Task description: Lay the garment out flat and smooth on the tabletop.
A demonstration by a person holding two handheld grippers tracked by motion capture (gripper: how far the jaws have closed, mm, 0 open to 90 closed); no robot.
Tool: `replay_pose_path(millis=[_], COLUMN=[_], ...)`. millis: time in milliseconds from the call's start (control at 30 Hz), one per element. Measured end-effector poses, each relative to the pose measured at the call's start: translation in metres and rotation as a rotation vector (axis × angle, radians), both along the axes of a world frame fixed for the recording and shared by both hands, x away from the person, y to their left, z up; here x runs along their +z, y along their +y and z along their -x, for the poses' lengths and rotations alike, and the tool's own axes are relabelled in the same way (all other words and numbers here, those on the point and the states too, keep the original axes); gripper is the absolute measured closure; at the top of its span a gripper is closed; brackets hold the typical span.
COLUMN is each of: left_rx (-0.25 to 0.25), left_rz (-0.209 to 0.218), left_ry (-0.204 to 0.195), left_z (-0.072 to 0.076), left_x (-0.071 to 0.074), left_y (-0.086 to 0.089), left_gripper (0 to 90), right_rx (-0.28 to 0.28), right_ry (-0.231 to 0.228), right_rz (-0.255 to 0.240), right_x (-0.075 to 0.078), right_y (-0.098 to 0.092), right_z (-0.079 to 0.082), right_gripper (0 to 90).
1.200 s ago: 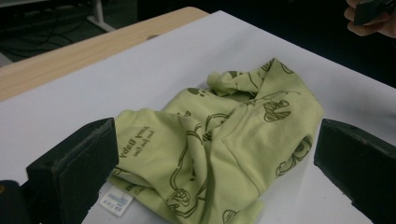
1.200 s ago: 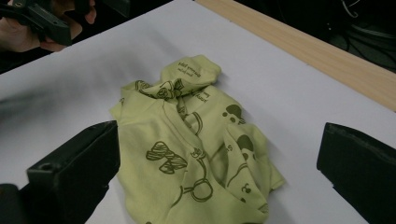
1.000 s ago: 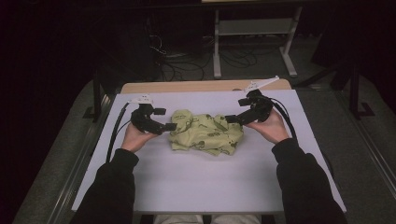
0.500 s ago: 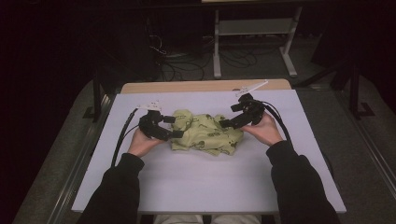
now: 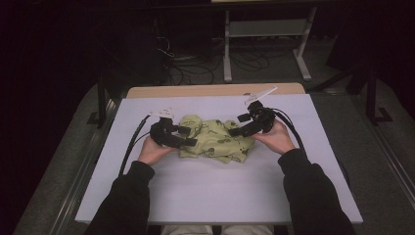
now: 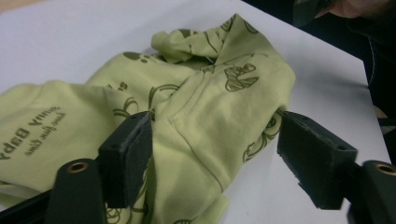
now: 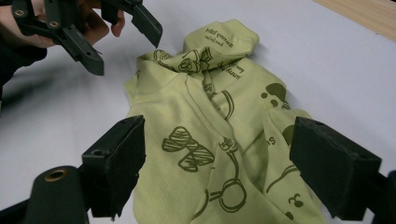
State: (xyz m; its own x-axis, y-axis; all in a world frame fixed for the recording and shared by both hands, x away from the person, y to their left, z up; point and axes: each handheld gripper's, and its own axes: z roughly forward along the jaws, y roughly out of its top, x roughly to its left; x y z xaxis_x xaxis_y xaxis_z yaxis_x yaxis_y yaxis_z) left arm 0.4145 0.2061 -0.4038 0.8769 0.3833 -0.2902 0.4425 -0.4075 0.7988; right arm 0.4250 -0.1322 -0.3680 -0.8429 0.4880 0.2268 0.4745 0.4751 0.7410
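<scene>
Compared with a second before, the left gripper [image 5: 186, 137] had moved in from the garment's left side until its jaws reached the cloth's left edge. The right gripper [image 5: 240, 125] had likewise come in and down from the far right toward the cloth's right end. The crumpled light-green garment [image 5: 218, 141] itself lay about where it had lain, near the middle of the white table cover [image 5: 210, 191], a little toward the far side.

In the left gripper view, the left gripper [image 6: 215, 149] stood with its jaws wide apart, straddling a raised fold of the garment [image 6: 205, 112]; the left jaw touched the fabric, while the right jaw stood clear of it over the table cover [image 6: 322, 88].

The garment was bunched and folded on itself, pale yellow-green with dark olive prints of sketchy shapes, dots and lines of small lettering, and a stitched seam ran along one fold.

In the right gripper view, the right gripper [image 7: 217, 163] was also spread wide, its jaws either side of the garment [image 7: 205, 135], closed on nothing. Beyond it the left gripper [image 7: 126, 39] showed open at the cloth's far edge, held in a hand [image 7: 91, 25].
</scene>
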Motion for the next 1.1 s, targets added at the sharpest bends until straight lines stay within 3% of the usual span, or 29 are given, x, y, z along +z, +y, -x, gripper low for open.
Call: replay_pose_path(millis=[167,467,633,733,933,1100], left_rx=[-0.011,0.002,-0.026,-0.038,-0.04,-0.051], left_rz=[-0.037,-0.059,-0.098,-0.078,-0.09,-0.119], left_ry=[0.035,0.116,0.186,0.225,0.24,0.184], left_z=[-0.004,-0.014,-0.016,-0.017,-0.018,-0.013], left_x=[-0.008,-0.023,-0.03,-0.032,-0.031,-0.028], left_y=[-0.005,-0.006,-0.005,-0.003,0.001,0.001], left_gripper=[30.3,38.0,44.7,50.3,64.2,85.4], right_rx=[0.005,0.003,-0.004,-0.007,-0.009,-0.015], right_ry=[0.004,0.019,0.023,0.022,0.046,0.059], right_rz=[0.002,0.006,0.009,0.01,0.024,0.037], right_x=[-0.004,-0.011,-0.012,-0.013,-0.019,-0.022], right_y=[0.001,-0.002,-0.004,-0.003,0.001,0.002], right_z=[0.001,0.003,0.002,0.001,-0.002,-0.005], right_gripper=[18.1,18.4,20.8,24.5,31.8,39.2])
